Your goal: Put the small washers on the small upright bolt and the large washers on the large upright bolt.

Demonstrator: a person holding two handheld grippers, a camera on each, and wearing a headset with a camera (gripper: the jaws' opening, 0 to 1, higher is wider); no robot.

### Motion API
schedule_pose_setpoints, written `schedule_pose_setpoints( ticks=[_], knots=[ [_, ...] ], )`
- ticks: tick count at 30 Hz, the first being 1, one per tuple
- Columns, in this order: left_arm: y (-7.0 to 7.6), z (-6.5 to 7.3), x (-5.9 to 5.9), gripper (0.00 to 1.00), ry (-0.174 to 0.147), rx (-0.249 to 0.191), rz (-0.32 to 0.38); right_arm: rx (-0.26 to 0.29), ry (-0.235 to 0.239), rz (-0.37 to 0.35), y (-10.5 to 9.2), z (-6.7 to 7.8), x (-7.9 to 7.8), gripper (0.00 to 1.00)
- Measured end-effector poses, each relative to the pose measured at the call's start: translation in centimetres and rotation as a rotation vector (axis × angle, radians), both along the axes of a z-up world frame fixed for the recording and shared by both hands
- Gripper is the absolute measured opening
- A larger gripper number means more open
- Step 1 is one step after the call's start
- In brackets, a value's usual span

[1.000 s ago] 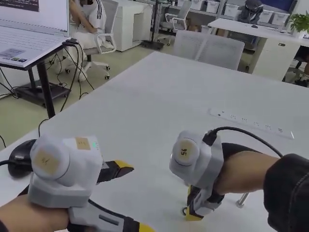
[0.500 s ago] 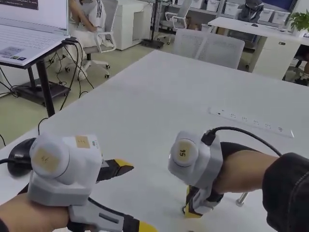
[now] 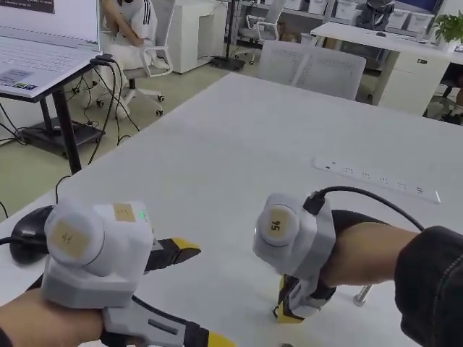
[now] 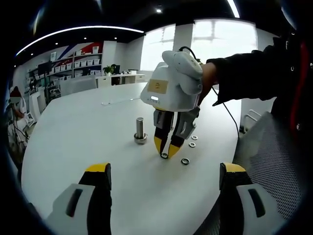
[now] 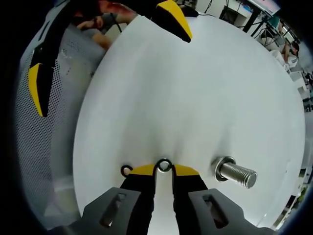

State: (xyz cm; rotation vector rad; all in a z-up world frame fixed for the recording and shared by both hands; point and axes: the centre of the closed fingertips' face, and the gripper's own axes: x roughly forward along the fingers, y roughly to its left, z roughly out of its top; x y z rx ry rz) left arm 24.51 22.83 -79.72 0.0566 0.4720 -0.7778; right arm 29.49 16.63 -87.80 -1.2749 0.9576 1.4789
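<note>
Washer (image 5: 160, 164) pinched at the white table (image 5: 195, 88).
The right gripper (image 5: 165, 170) clamps it, bolt (image 5: 234, 172) at 3 o'clock (second washer (image 5: 123, 170) at 9 o'clock); the left gripper (image 4: 165, 169) stands wide apart.

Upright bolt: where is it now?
In the left gripper view the bolt stands on the table just left of the right gripper, whose tips pinch a washer.
</note>
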Motion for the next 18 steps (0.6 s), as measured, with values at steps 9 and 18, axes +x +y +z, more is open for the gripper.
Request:
schedule_pose_setpoints(
  ticks=[9, 18],
  knots=[
    [-0.1, -0.1, -0.1, 0.91, 0.001, 0.001, -0.004, -0.004, -0.002, -0.002, -0.2, 0.0, 0.0, 0.13],
    [-0.2, 0.0, -0.1, 0.91, 0.002, 0.004, -0.014, -0.011, -0.007, -0.019, -1.2, 0.6, 0.4, 0.13]
  ],
)
